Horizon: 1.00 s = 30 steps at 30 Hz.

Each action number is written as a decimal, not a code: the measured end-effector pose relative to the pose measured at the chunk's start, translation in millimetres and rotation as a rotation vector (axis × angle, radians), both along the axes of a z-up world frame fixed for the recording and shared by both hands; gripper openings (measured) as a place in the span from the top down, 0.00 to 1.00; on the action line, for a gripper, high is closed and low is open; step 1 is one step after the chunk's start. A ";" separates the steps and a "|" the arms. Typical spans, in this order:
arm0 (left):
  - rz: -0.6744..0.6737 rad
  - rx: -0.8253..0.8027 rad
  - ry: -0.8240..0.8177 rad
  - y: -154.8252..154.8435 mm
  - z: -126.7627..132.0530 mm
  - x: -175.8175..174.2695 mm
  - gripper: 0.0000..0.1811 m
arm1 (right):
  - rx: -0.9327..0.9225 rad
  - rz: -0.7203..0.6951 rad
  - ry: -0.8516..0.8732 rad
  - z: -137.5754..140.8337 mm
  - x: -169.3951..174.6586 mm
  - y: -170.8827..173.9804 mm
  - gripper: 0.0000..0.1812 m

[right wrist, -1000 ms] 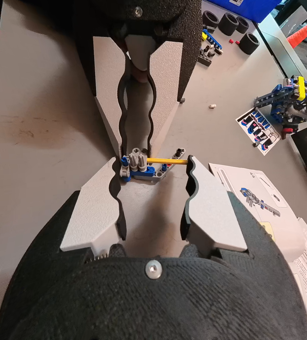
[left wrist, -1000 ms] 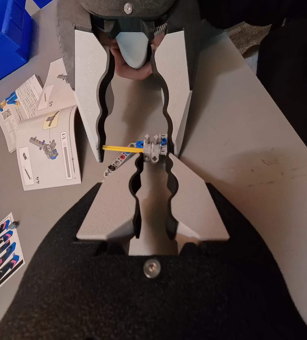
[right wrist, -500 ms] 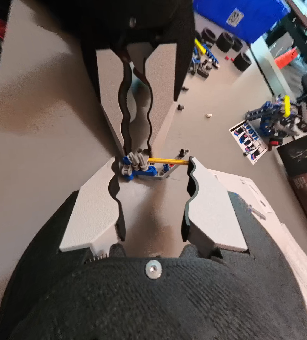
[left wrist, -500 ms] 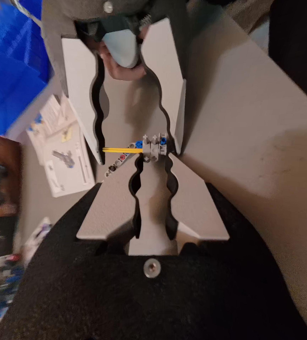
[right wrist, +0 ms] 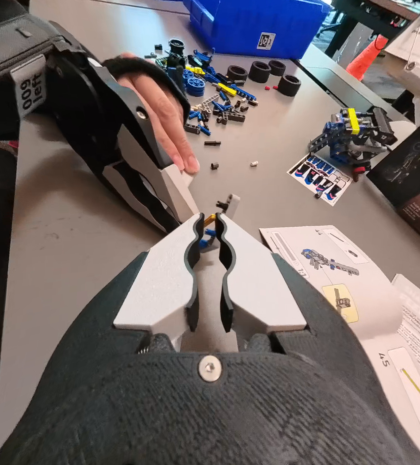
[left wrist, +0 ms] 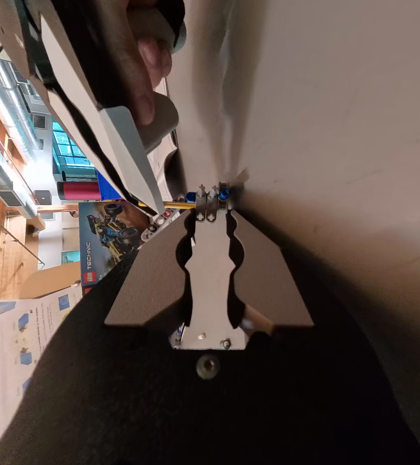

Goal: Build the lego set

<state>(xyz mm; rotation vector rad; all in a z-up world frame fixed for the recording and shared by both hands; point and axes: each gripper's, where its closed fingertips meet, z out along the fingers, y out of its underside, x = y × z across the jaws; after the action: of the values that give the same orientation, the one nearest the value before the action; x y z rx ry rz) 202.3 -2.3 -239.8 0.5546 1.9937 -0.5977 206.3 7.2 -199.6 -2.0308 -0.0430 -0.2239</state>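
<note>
My left gripper (left wrist: 210,216) is shut on a small grey and blue lego assembly (left wrist: 209,206) at its tips. A yellow axle (left wrist: 178,205) sticks out of the assembly to the left. My right gripper (right wrist: 209,217) is shut on that yellow axle (right wrist: 210,219), with blue parts (right wrist: 205,241) showing between its jaws. The assembly's grey beam (right wrist: 231,205) pokes up just beyond. The left gripper's fingers (right wrist: 176,191) come in from the left in the right wrist view, with a hand on them. The right gripper's fingers (left wrist: 133,161) reach in from the upper left in the left wrist view.
On the grey table (right wrist: 78,251) lie a pile of loose parts (right wrist: 211,83), black tyres (right wrist: 261,71), a blue bin (right wrist: 254,22), a part-built model (right wrist: 352,136), a sticker sheet (right wrist: 319,176), the open instruction booklet (right wrist: 329,271) and the set's box (right wrist: 417,171). The tips of both grippers are at nearly the same place.
My right gripper has closed from open onto the yellow axle. Both grippers have rolled and tilted with the assembly between them, so the left view now looks sideways into the room.
</note>
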 end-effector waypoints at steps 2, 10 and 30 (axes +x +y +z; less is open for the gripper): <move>0.002 -0.024 0.044 0.5 -1.2 -0.1 0.88 | 0.006 -0.003 -0.021 1.6 -1.8 2.5 0.96; -0.004 -0.202 0.468 16.3 -2.4 -11.2 0.87 | -0.035 -0.002 -0.034 -8.5 -7.5 9.6 0.99; 0.275 -0.555 0.864 6.3 11.1 13.6 0.94 | 0.068 -0.096 0.243 -7.7 19.9 12.1 0.99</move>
<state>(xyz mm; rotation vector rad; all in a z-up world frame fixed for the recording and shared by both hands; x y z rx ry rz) 216.0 4.1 -228.7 -0.3922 2.4590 -1.3036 226.2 19.3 -207.3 -1.9803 0.2120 -0.0368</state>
